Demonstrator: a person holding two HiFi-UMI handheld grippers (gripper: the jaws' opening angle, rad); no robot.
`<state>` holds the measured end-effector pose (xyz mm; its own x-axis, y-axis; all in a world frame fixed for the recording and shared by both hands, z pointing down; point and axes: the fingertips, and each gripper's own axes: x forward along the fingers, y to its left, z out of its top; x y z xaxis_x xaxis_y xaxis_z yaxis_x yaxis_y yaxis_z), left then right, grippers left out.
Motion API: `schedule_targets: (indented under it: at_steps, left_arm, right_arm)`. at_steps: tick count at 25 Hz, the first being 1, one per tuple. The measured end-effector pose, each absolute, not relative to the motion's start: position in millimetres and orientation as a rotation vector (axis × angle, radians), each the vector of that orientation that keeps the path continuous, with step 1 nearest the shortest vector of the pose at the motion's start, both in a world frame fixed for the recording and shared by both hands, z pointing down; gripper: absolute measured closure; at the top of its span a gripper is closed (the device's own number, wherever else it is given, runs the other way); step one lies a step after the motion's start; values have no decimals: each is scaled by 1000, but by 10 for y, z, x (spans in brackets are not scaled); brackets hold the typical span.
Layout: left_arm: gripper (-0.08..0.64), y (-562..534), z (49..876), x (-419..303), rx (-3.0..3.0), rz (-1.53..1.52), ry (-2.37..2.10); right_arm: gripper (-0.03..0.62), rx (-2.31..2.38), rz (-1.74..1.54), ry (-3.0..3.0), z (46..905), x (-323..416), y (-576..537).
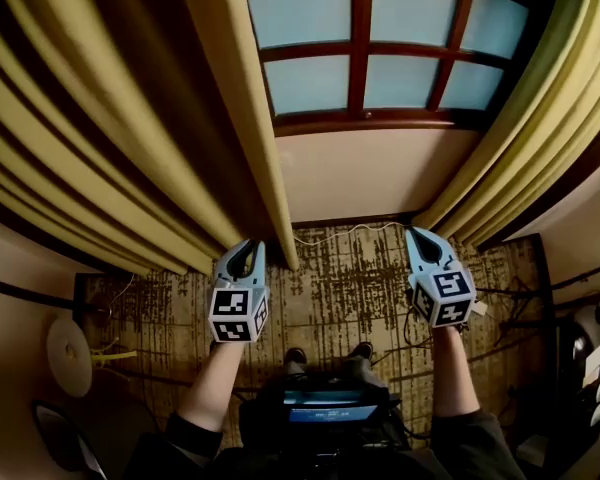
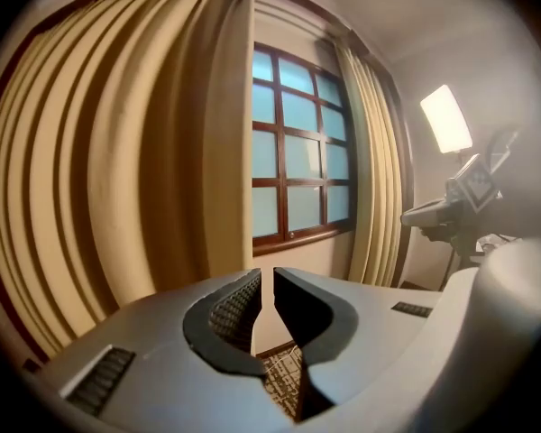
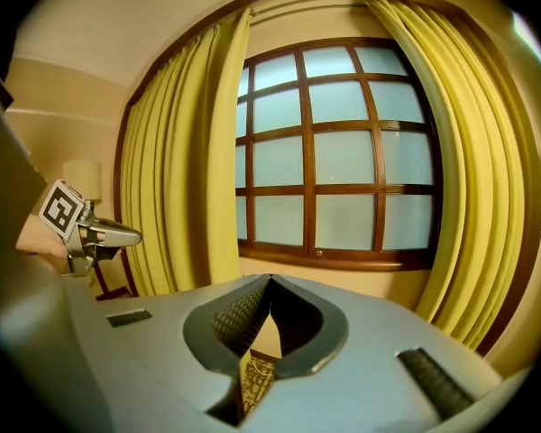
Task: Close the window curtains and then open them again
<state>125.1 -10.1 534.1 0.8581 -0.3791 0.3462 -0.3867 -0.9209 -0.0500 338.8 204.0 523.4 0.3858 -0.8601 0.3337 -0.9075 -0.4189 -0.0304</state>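
1. The left curtain (image 1: 110,128) and right curtain (image 1: 525,128) are most likely soft, fairly heavy drapes. They should give under the pads and swing instead of sliding stiffly, so a slow, steady pull looks wise.
2. The best hold is probably the inner vertical edge of each panel, pinched through one fold at about gripper height (a thick bunch of pleats may not fit between the jaws).
3. Both are mustard-yellow, deeply pleated and hang to the floor.
4. They flank the wooden-framed window (image 1: 380,58), whose frosted panes are mostly uncovered. The left panel's edge reaches further across the glass, while the right one is gathered at its side.
5. The left gripper (image 1: 243,251) hangs just beside the left panel's lower edge. Its jaws are a thin slit apart with nothing in them.
6. The right gripper (image 1: 424,238) is near the right panel's foot, its jaw tips together and empty.
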Motion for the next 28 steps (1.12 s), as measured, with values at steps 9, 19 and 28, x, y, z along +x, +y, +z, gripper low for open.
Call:
schedule_targets:
  at_steps: [9,19,28]
  left_arm:
    - [572,2,5571,915,2941,568,-565]
    - [572,42,5731,670,2908,601,-583]
    - [572,140,5744,836,2904,600,-523]
  right_arm:
    - [580,2523,557,-1495,5573,3126,2352]
    - [580,2535,587,-1464,5691,3027,2506]
    - [580,2537,616,-1462,5752,3097,2519]
